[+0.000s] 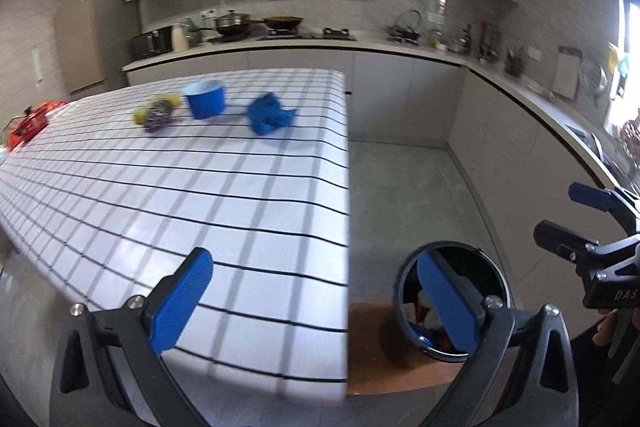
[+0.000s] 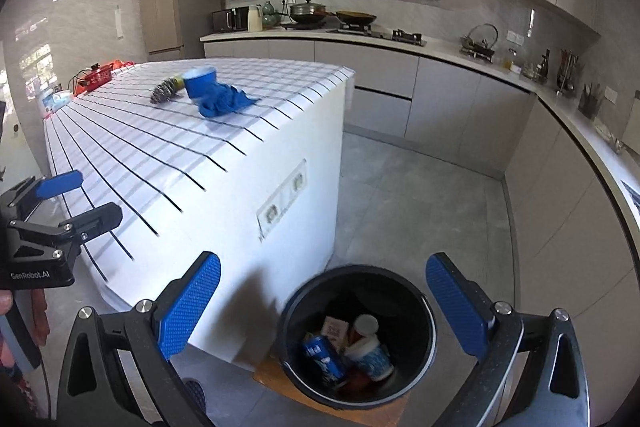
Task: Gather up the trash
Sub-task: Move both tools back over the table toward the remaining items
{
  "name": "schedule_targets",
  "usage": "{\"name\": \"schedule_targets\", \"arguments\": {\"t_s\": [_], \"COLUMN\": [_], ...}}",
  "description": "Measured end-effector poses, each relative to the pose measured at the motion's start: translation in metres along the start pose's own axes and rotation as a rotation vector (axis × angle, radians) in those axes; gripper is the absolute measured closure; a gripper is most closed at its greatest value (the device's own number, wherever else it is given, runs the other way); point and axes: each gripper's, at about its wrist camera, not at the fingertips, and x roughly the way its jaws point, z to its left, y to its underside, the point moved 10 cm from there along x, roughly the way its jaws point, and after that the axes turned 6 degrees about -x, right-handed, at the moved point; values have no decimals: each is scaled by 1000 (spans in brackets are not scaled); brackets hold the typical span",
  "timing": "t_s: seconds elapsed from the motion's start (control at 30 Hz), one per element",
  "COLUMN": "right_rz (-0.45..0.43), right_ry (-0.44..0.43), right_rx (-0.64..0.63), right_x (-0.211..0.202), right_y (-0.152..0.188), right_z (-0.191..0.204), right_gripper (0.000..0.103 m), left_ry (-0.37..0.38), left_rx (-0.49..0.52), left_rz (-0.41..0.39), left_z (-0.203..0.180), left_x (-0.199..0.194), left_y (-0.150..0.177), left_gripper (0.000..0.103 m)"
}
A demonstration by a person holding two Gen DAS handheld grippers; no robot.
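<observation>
Now both tongs gape wide and empty: the left gripper (image 1: pixel 310 301) over the table (image 1: pixel 224 211) edge, the right gripper (image 2: pixel 324 307) above the bin (image 2: pixel 420 359). At eleven o'clock lie a cloth (image 2: pixel 220 101), soft and light, probably best pinched at a fold, a cup (image 2: pixel 200 79) and a scourer (image 2: pixel 164 91). The bin at six holds cups and wrappers.

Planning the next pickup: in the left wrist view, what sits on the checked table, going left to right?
Red item at the table's left edge → steel scrubber → blue cup → crumpled blue cloth.
</observation>
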Motion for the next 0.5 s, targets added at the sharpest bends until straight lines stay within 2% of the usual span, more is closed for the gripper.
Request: {"name": "schedule_targets", "arguments": {"t_s": [0.33, 0.5], "right_rz": [-76, -60], "right_ry": [-52, -60], "right_rx": [37, 17], "right_x": [8, 19], "right_y": [-54, -76], "right_z": [46, 69], "right_gripper": [0, 0], "left_ry": [-124, -163], "left_rx": [-93, -120], "left_rz": [-52, -50], "left_z": [83, 121], "left_x": [-22, -21], "left_y": [-17, -24], "left_gripper": [0, 0]}}
